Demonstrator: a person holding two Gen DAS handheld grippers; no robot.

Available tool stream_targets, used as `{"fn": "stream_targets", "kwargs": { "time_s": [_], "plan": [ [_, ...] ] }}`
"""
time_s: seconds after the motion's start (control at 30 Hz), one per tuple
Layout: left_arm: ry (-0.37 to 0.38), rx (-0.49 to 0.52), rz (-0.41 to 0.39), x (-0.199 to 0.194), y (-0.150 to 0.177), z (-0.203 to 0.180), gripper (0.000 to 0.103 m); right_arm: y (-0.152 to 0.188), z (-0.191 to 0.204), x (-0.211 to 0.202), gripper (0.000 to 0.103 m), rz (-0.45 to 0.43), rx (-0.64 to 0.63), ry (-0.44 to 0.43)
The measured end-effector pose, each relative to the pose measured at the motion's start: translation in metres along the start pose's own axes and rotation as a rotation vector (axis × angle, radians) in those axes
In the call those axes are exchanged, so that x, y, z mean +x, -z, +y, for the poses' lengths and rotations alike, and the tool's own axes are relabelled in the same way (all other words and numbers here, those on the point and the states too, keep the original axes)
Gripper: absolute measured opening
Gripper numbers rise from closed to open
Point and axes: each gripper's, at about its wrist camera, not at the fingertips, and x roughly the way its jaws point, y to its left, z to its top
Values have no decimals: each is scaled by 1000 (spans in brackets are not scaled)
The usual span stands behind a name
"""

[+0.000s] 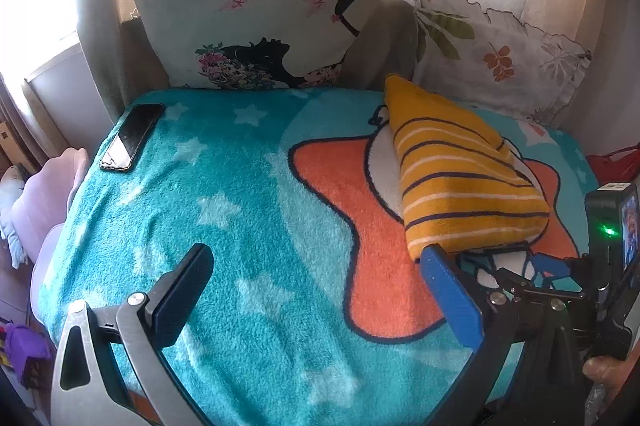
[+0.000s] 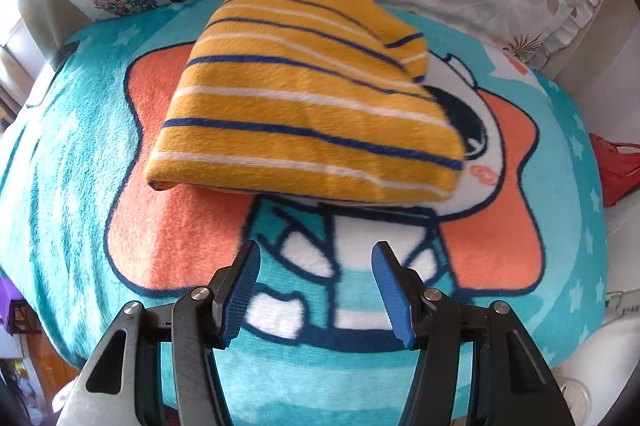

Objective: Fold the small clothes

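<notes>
I am holding both grippers, left (image 1: 316, 290) and right (image 2: 316, 290), apart and empty; the folded yellow striped garment (image 2: 308, 113) is lying at twelve o'clock, seemingly finished.

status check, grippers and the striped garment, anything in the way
Left gripper open, empty. Right gripper open, empty. Striped garment folded on blanket. Phone far corner, clear.

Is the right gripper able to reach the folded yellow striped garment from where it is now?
Probably yes. The right gripper stands open and empty, the folded yellow striped garment lies just ahead, and only bare blanket is between them.
</notes>
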Motion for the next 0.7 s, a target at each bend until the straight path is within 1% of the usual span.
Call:
{"fn": "stream_targets", "kwargs": {
  "time_s": [0.17,0.3,0.5,0.63,0.7],
  "plan": [
    [-25,-5,-29,-14,9,-31,103,12,-27,-10,63,-27,-5,2],
    [-42,-23,-76,-28,15,-50,103,21,-45,-16,64,-54,-11,11],
    [-117,-91,-234,-63,23,-64,103,35,-55,-29,64,-107,-66,28],
    [-102,-137,-310,-82,25,-65,103,40,-58,-35,64,-137,-92,35],
    [-106,-151,-345,-91,25,-66,103,41,-59,-40,64,-161,-100,44]
  ]
}}
